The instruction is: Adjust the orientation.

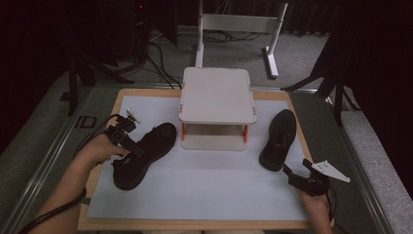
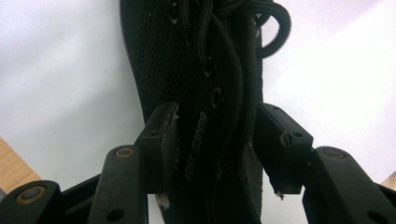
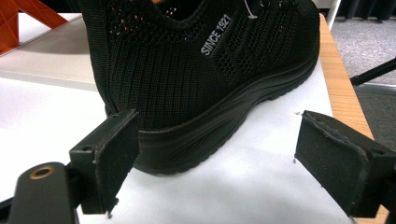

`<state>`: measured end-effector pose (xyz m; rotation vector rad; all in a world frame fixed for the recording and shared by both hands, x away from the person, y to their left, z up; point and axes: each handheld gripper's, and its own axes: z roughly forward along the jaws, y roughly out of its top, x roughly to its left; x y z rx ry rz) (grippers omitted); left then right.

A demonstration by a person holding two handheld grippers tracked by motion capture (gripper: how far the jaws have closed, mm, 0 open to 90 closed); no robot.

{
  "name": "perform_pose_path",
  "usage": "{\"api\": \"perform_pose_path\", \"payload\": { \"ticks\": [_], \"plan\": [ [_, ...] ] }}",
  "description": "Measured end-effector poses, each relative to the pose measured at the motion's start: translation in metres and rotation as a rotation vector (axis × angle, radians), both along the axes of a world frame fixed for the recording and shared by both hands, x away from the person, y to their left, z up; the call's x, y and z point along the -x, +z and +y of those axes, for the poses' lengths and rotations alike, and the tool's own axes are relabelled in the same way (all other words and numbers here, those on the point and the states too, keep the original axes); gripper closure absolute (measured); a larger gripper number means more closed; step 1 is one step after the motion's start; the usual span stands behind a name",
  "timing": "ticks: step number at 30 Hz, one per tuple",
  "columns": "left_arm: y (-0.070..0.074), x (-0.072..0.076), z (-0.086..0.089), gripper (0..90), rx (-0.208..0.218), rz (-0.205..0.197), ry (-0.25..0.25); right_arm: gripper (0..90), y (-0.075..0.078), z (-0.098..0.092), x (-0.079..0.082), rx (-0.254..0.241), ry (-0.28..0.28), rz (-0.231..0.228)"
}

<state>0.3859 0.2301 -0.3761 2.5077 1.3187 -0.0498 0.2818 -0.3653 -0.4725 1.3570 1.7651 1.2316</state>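
Clamping left gripper (image 1: 130, 144) jaws on the black shoe (image 1: 146, 153) left of the white stand (image 1: 217, 97); right gripper (image 1: 298, 174) spread wide behind the other shoe (image 1: 279, 139), right of it.

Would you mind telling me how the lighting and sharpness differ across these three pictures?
High view: dim, dark surroundings, both black shoes lose detail, the left shoe a near silhouette. Left gripper view: bright mat behind, the shoe underexposed and slightly soft. Right gripper view: best lit, the knit and lettering of the right shoe crisp, while the near fingers look slightly soft.
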Motion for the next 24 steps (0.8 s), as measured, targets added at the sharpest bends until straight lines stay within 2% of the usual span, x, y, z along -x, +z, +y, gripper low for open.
{"api": "perform_pose_path", "payload": {
  "ticks": [5,6,8,11,13,15,18,19,24],
  "plan": [
    [0.005,0.01,0.009,40.4,0.031,-0.032,0.031,13.4,0.0,0.0,0.0,0.001,0.0,0.002],
    [0.005,0.012,0.011,40.1,0.047,-0.029,0.029,13.4,0.0,0.0,0.0,0.001,0.002,0.002],
    [0.007,0.017,0.014,35.6,0.068,-0.047,0.041,13.4,0.0,0.0,0.0,0.001,0.001,0.002],
    [0.006,0.024,0.018,35.7,0.084,-0.061,0.044,13.4,0.0,0.0,0.0,0.002,-0.003,-0.002],
    [0.004,0.029,0.02,35.6,0.08,-0.077,0.052,13.4,0.0,0.0,0.0,-0.001,-0.004,-0.002],
    [0.002,0.036,0.022,35.6,0.104,-0.084,0.049,13.4,0.0,0.0,0.0,-0.002,-0.005,-0.002],
    [-0.002,0.044,0.025,35.6,0.095,-0.101,0.051,13.3,0.0,0.0,0.0,-0.002,-0.004,-0.001],
    [-0.002,0.047,0.026,33.7,0.079,-0.124,0.063,13.4,0.0,0.0,0.0,-0.001,-0.006,-0.002],
    [-0.005,0.059,0.03,33.3,0.102,-0.16,0.076,13.5,0.0,0.001,0.001,0.008,-0.006,-0.003]
  ]
}}
